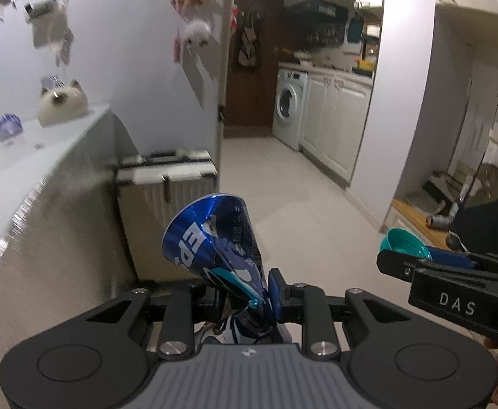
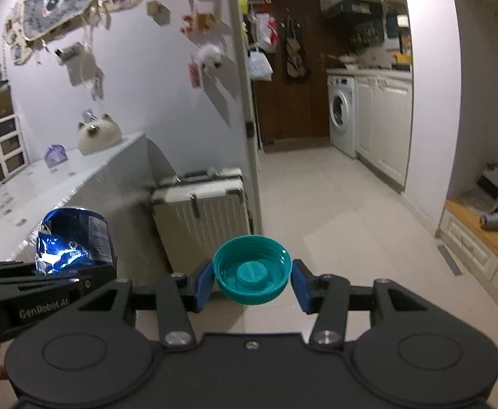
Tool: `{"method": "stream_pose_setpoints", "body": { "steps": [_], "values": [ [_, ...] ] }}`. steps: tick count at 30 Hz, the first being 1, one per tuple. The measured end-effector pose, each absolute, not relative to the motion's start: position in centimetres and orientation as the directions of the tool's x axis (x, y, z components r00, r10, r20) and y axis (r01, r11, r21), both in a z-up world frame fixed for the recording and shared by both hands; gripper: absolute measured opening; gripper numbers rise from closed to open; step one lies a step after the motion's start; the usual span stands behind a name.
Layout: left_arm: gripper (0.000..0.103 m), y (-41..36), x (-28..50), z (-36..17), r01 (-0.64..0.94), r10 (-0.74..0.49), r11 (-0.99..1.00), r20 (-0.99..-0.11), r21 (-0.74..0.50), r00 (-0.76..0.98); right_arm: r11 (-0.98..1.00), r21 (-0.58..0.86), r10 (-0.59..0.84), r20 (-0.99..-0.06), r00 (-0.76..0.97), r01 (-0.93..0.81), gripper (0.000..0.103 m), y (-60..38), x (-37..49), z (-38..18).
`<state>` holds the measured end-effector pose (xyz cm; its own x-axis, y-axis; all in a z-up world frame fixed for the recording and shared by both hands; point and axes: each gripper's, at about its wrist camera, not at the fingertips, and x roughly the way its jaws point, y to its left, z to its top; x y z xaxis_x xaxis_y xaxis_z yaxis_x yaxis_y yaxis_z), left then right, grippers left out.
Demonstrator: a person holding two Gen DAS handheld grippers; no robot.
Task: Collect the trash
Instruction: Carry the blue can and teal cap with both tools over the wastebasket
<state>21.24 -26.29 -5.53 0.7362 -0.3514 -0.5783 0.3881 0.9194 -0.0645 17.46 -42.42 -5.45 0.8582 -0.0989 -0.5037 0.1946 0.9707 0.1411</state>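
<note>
Both tongs carried side by side over the floor (image 2: pixel 334 204), tilted a little downward, facing the kitchen passage. My left tongs (image 1: pixel 249 293) are nearly closed, pinching the flattened end of a crushed blue can (image 1: pixel 215 238); its round end juts up and forward. My right tongs (image 2: pixel 252 281) sit partly open around a teal cap (image 2: pixel 252 272), hollow side toward the camera, the left pad touching it; the right pad's contact I cannot tell. Suitcase (image 2: pixel 201 204) ahead, desk (image 2: pixel 61 177) to the left.

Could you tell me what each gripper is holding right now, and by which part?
The left gripper pinches the crushed blue can at its flattened end; the right gripper clamps the teal cap across its ribbed rim.
</note>
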Motion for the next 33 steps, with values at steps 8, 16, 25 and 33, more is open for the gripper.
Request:
{"method": "stream_pose_setpoints", "body": {
  "steps": [8,16,25,33],
  "values": [
    [0.027,-28.1,24.9,-12.5,0.376,-0.332,0.922,-0.676,-0.087,0.658,0.954,0.183,-0.084,-0.594,0.8,0.236,0.05,-45.0,20.2,-11.9],
    [0.027,-27.5,29.2,-20.9,0.354,-0.326,0.924,-0.775,-0.141,0.542,0.929,0.249,-0.022,-0.7,0.714,0.272,0.05,-45.1,24.7,-20.6],
    [0.027,-25.2,34.3,-29.3,0.301,-0.273,0.942,-0.859,-0.147,0.434,0.897,0.296,0.065,-0.823,0.564,0.329,0.05,-43.0,30.0,-31.1],
    [0.027,-24.3,38.4,-36.4,0.273,-0.251,0.948,-0.91,-0.162,0.33,0.891,0.312,0.139,-0.879,0.455,0.33,0.05,-42.0,33.8,-36.8]
  ]
}}
